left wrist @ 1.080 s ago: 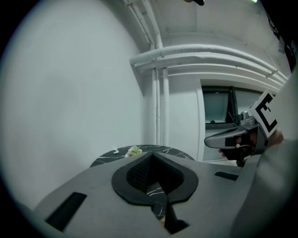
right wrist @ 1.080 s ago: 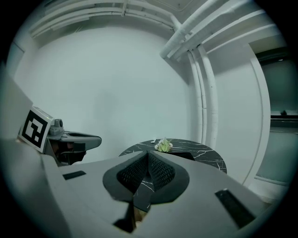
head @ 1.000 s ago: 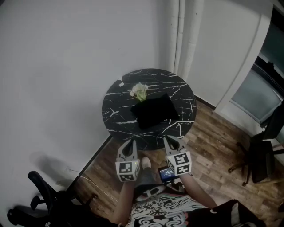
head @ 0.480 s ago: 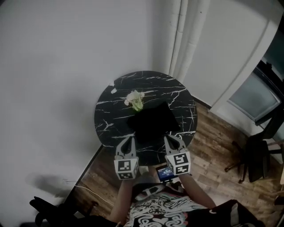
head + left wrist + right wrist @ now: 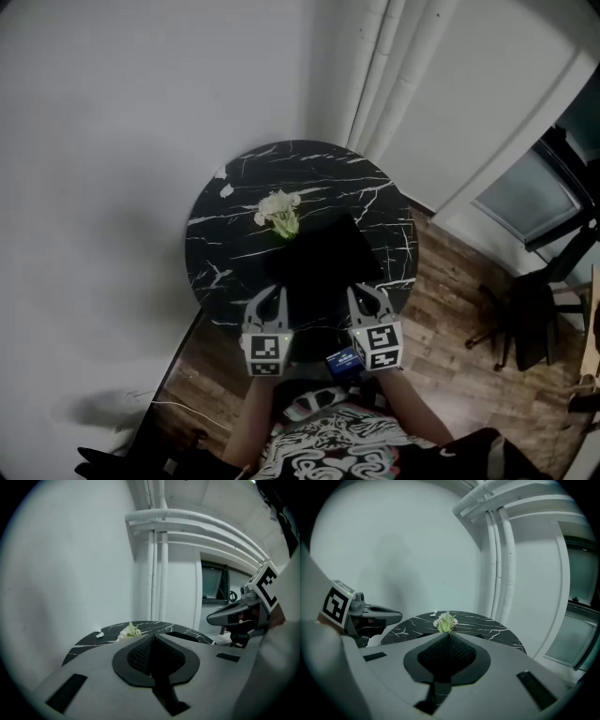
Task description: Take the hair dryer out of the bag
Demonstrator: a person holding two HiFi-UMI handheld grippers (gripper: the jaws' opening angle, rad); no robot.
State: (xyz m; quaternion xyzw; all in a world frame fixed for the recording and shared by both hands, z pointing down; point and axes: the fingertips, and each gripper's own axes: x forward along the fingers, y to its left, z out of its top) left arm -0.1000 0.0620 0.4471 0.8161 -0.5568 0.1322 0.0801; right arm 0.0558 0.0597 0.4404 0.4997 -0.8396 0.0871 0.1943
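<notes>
A black bag lies flat on the round black marble table, toward its near side. No hair dryer shows in any view. My left gripper is shut and empty above the table's near edge, just left of the bag. My right gripper is also shut and empty, at the bag's near right corner. In the left gripper view the shut jaws point across the table, with the bag just beyond. In the right gripper view the shut jaws point at the flowers.
A small bunch of white flowers lies on the table behind the bag, with a white scrap farther left. White wall and pipes stand behind. An office chair stands on the wood floor at right.
Both grippers have come forward together to the table, from over the floor to over its near edge beside the bag. Their jaws stay shut.
</notes>
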